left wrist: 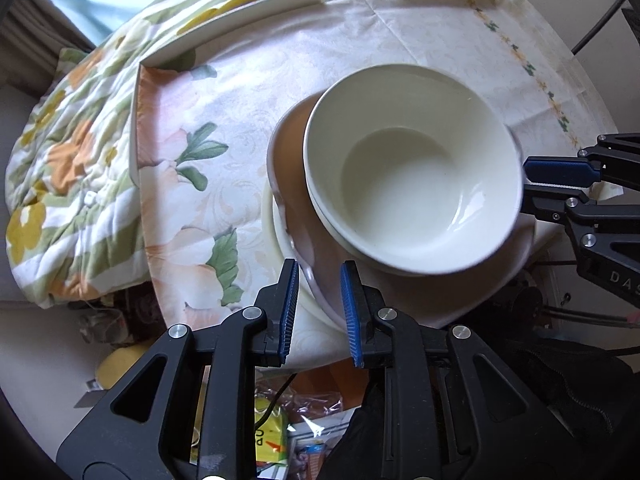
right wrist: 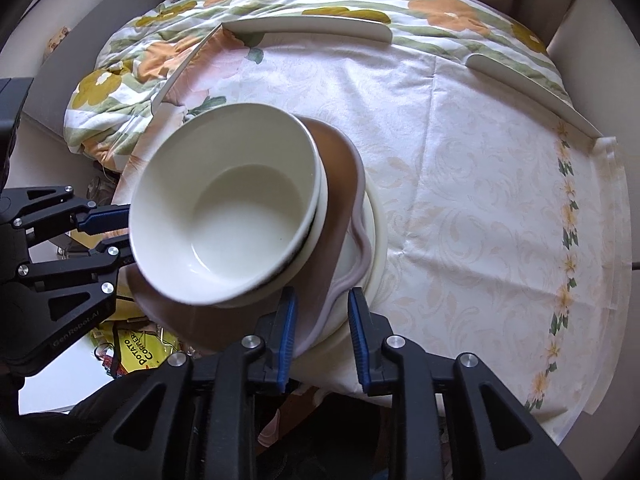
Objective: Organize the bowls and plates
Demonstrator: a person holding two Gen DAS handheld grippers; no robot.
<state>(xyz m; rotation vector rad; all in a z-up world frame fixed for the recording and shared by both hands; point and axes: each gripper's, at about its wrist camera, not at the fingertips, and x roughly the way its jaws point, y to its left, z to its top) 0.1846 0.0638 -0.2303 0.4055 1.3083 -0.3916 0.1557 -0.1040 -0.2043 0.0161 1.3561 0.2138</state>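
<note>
A stack stands near the table's front edge: a white bowl (left wrist: 416,172) (right wrist: 228,208) nested in another bowl, on a brown wavy-rimmed plate (left wrist: 298,184) (right wrist: 340,184), on a cream plate (left wrist: 272,216) (right wrist: 378,240). My left gripper (left wrist: 320,280) has its jaws on either side of the plates' rim on the left side of the stack. My right gripper (right wrist: 322,312) straddles the rim on the opposite side and shows at the right in the left wrist view (left wrist: 556,184). Both sets of jaws look close to the rim; contact is unclear.
The table (right wrist: 480,184) has a pale floral cloth and raised white edge guards (right wrist: 304,26) at the back. A flowered quilt (left wrist: 68,160) lies beyond the far edge. Snack bags (right wrist: 138,350) and clutter lie on the floor below the front edge.
</note>
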